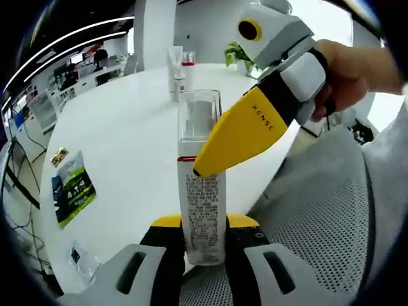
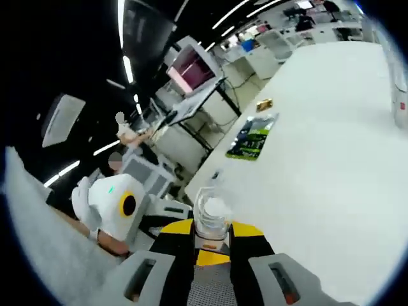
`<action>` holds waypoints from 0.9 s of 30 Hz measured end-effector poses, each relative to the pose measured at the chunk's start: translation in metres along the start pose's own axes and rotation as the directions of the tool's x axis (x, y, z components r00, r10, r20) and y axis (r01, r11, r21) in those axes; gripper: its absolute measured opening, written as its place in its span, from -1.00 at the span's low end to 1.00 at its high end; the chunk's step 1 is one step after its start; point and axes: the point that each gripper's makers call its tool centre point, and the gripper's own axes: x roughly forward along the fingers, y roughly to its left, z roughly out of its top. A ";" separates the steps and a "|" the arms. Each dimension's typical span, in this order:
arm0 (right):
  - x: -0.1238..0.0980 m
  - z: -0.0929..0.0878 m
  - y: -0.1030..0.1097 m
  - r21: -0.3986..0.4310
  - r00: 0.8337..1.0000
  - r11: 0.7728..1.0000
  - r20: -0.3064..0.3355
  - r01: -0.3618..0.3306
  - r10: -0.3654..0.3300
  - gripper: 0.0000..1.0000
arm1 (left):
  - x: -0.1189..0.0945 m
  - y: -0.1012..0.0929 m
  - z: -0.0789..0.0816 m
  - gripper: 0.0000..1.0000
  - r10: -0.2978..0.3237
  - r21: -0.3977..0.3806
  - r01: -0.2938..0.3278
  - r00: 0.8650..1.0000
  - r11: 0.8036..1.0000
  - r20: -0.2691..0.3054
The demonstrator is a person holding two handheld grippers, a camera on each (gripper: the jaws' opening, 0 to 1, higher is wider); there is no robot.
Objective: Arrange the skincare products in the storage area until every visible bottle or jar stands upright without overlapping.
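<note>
Tall lotion bottle (image 1: 203,191) clamped between both your grippers, above the near edge of the white round table (image 1: 121,127).

Your left gripper (image 1: 204,245) has its jaws closed on the bottle's printed lower body; your right gripper (image 1: 255,127) reaches in from the upper right, yellow tip against the red band under the clear cap, your hand (image 1: 350,70) wrapped round its grip. In the right gripper view the right gripper (image 2: 210,245) pinches the clear cap (image 2: 210,217) between its jaws. Elsewhere on the table: two upright bottles (image 1: 178,73) at the far side, a green sachet (image 1: 71,188) lying flat to the left, well apart from the bottle. A mesh chair seat (image 1: 319,236) sits below the held bottle.
</note>
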 end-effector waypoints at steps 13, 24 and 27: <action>0.002 0.008 -0.004 0.016 0.993 0.997 0.090 0.076 -0.077 -0.72 | 0.002 0.001 0.005 -0.59 0.008 -0.011 -0.008 1.000 1.000 0.024; -0.041 0.053 -0.052 -0.080 0.965 0.975 0.181 0.208 -0.191 -0.72 | 0.003 0.011 0.008 -0.31 0.059 0.113 -0.063 0.997 0.992 0.042; -0.055 0.063 -0.074 -0.078 0.947 0.961 0.206 0.266 -0.245 -0.71 | 0.003 0.010 0.006 -0.29 0.056 0.124 -0.060 0.998 0.991 0.033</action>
